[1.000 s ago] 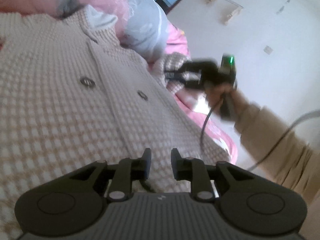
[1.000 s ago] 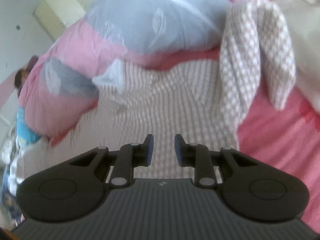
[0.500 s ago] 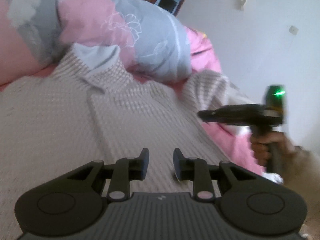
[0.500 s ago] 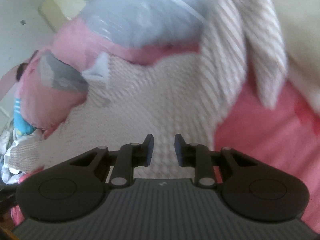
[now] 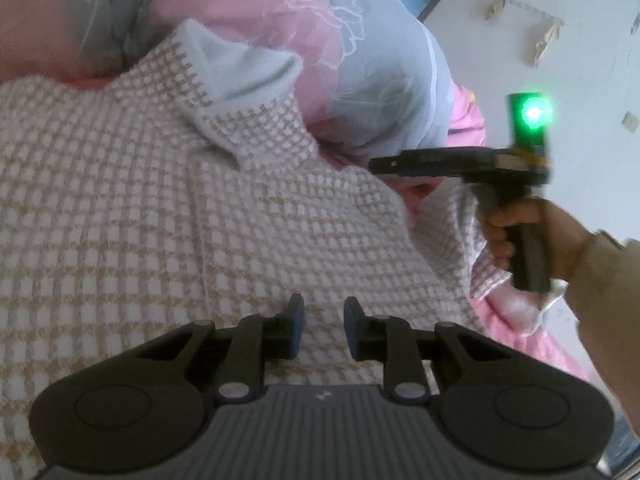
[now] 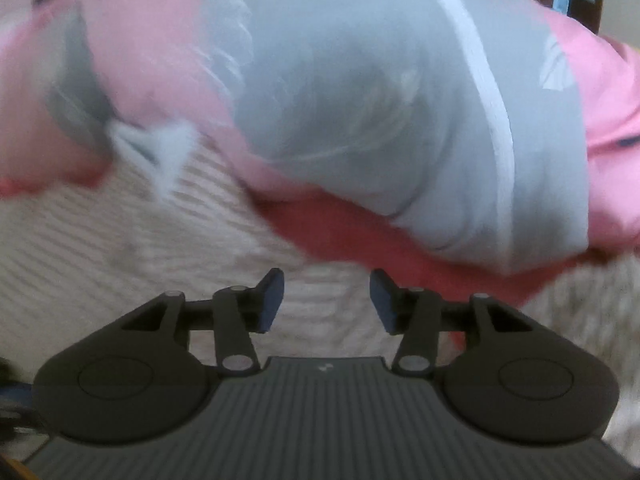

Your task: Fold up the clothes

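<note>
Cardigan (image 5: 200,220) | below left gripper (image 5: 322,328) (nothing between jaws) | spread flat

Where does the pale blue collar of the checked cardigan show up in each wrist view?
Left wrist: pale blue collar, upper centre-left, sharp, at the top of the checked cardigan.
Right wrist: collar, left of centre, blurred.
Shared landmark: the grey and pink duvet just behind the collar.

A pink-sheeted bed (image 5: 516,316) carries a beige-and-white checked knit cardigan (image 5: 200,220) spread flat; a pink-and-grey floral quilt (image 5: 360,60) lies bunched just beyond the cardigan's collar.
</note>
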A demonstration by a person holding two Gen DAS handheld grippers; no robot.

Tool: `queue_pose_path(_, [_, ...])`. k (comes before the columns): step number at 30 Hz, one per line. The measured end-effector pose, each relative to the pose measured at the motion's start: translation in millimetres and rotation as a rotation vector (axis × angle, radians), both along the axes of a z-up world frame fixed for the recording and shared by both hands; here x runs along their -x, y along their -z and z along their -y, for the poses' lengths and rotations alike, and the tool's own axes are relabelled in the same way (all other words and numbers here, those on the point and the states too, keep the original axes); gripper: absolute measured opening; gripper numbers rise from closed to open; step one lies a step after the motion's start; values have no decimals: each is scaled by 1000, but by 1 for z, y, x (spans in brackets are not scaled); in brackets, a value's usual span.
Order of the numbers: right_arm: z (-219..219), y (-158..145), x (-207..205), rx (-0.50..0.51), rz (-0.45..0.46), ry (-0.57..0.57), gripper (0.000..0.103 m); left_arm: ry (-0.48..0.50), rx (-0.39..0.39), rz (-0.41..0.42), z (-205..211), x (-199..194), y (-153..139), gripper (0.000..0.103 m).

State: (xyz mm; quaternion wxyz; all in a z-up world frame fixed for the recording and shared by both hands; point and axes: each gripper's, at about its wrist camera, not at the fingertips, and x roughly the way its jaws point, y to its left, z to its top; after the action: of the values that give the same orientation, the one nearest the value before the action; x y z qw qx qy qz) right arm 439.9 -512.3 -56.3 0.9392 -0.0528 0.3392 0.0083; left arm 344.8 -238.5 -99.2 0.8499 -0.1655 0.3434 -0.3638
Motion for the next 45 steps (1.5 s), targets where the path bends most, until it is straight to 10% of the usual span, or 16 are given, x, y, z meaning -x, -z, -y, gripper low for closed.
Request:
queue_pose_path(19, [68, 39, -51, -129, -282, -32, 75, 15, 96, -63, -18, -9, 6, 23])
queue_pose_path(21, [65, 37, -38, -122, -265, -50, 61, 15, 98, -64, -18, -9, 6, 23])
queue_pose_path(24, [49, 31, -19, -78, -234, -57, 6, 15, 99, -65, -18, -9, 6, 23])
queue_pose_path(30, [12, 17, 18, 215, -97, 33, 5, 16, 100, -66, -18, -10, 6, 23])
queue_pose_path(36, [18, 29, 8, 252, -118, 94, 22, 17, 106, -70, -20, -12, 7, 23])
queue_pose_path(45, [35, -24, 13, -10, -4, -97, 48, 19, 111, -76, -21, -12, 7, 23])
